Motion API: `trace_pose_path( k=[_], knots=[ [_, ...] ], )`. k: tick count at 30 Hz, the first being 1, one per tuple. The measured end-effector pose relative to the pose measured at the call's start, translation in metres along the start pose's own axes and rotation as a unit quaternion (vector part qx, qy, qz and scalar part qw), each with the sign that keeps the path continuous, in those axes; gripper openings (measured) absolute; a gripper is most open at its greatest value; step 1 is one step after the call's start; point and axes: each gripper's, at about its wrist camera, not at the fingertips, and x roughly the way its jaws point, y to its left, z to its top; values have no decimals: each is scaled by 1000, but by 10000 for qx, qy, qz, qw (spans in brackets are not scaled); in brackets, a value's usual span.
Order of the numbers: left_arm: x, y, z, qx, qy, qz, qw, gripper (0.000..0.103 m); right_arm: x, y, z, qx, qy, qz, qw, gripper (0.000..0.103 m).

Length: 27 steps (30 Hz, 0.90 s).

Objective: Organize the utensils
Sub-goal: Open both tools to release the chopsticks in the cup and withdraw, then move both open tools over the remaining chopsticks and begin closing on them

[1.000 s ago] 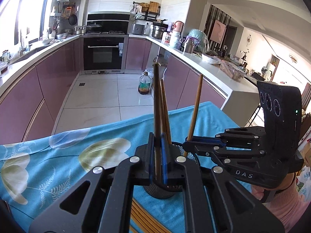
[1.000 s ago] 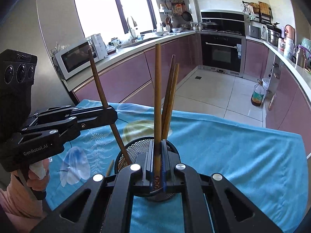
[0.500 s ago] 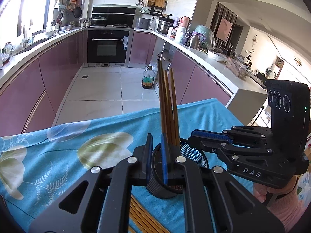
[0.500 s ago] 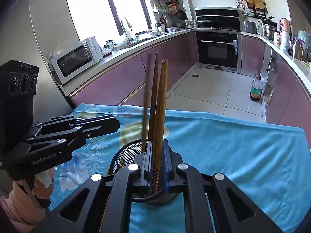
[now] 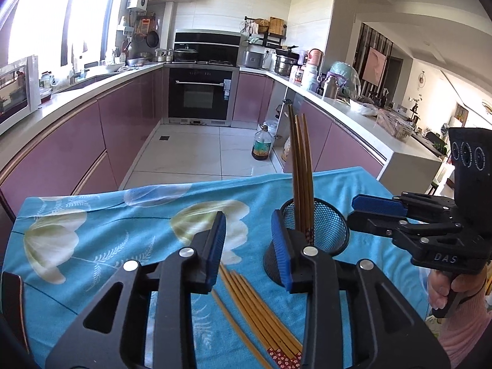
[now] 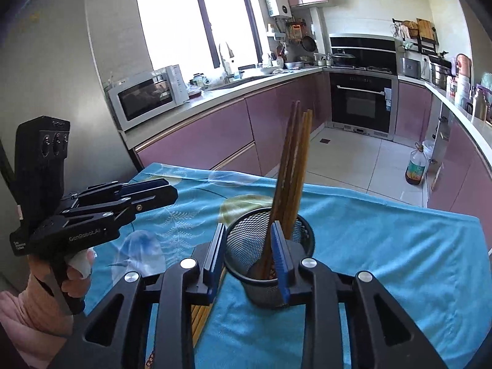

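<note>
Covering the table, a floral blue cloth (image 5: 92, 230) faces purple kitchen cabinets (image 5: 77, 147); both claws gape empty.

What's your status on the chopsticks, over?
Left claw open, empty. Right claw open, empty. Several chopsticks upright in the mesh cup; loose chopsticks flat on the blue cloth. Nothing in the way.

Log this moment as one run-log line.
left gripper: open, empty | right gripper: open, empty | chopsticks upright in mesh cup | loose chopsticks on tablecloth
</note>
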Motion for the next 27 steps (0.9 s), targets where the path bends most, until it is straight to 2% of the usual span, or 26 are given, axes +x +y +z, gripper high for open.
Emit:
trace_pose_path(
  k=[3,8,17,27],
  knots=[
    [-8,10,-17,-44,78,188,9998,34,-5,16,-9,-243,35,151,9996,33],
    [-13,26,-47,-196,311,272,9990,36,5,32,-28,-383,344,261,9983,33],
    [3,26,-84,-299,827,283,9957,37,36,33,-65,33,940,458,9945,33],
    [14,23,-109,-383,1162,235,9922,39,53,37,-87,169,1293,332,9909,33]
  ],
)
